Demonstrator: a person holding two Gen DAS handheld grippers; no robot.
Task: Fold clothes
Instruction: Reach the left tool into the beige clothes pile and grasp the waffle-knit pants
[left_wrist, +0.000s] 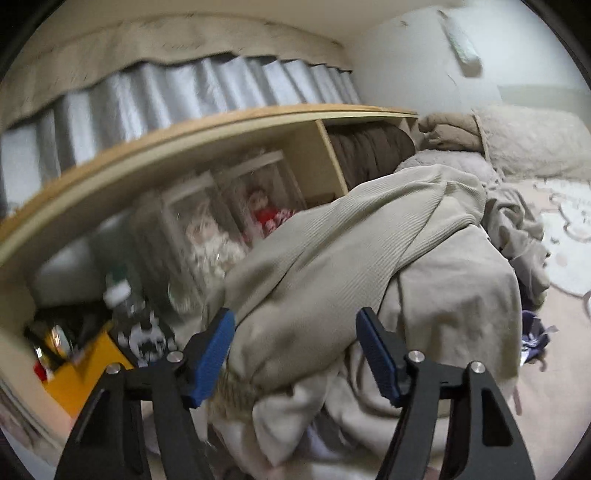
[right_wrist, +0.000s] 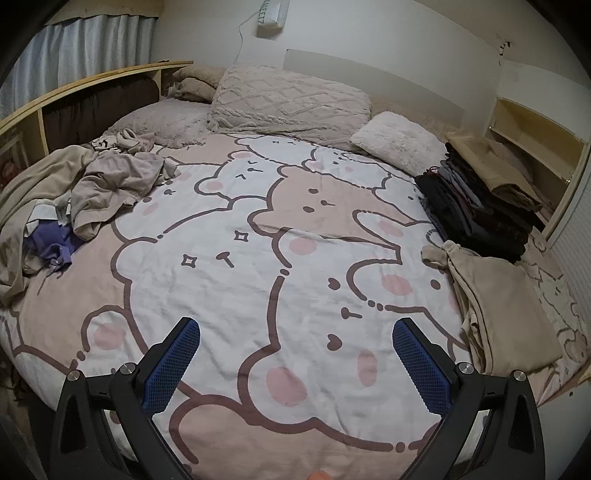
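The beige garment (left_wrist: 332, 258) is framed directly ahead of the spread, empty left gripper (left_wrist: 295, 350), far from the spread right gripper (right_wrist: 295, 354).

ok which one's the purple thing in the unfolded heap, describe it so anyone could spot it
Start at the bed with the bear-print cover, then go to the heap of loose clothes on its left side, below the wooden shelf. At the heap's near edge lies a small crumpled purple garment, the only purple piece among beige and grey ones.
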